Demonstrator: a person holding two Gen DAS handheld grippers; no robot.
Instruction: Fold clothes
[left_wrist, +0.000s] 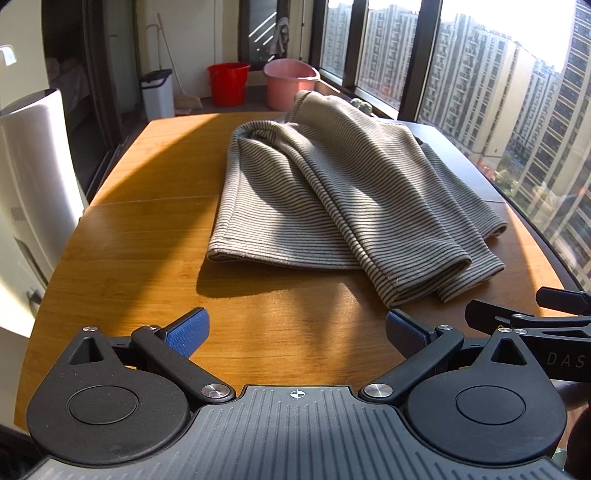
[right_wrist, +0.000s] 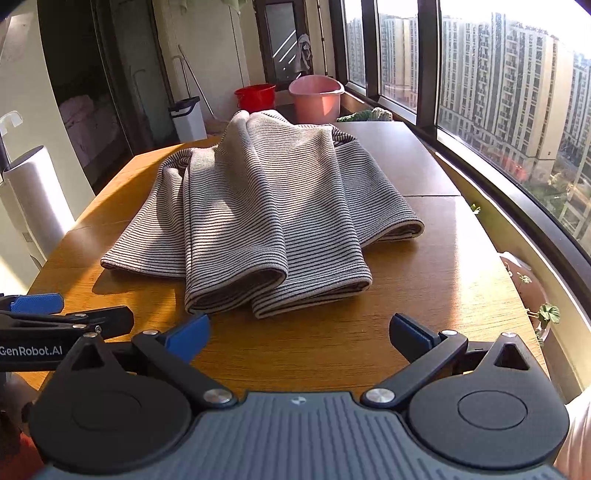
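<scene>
A grey garment with thin dark stripes (left_wrist: 332, 192) lies loosely folded and rumpled on the wooden table (left_wrist: 147, 236). It also shows in the right wrist view (right_wrist: 258, 218). My left gripper (left_wrist: 295, 332) is open and empty, just short of the garment's near hem. My right gripper (right_wrist: 299, 336) is open and empty too, close to the near folded edge. The right gripper's arm shows at the right of the left wrist view (left_wrist: 524, 321). The left gripper shows at the left of the right wrist view (right_wrist: 37, 306).
A red bucket (left_wrist: 227, 83) and a pink bucket (left_wrist: 290, 83) stand beyond the table's far end, by a white bin (left_wrist: 157, 92) and a broom. A white appliance (left_wrist: 33, 166) stands at the left. Large windows (left_wrist: 498, 92) run along the right, with potted plants (right_wrist: 546, 314) below.
</scene>
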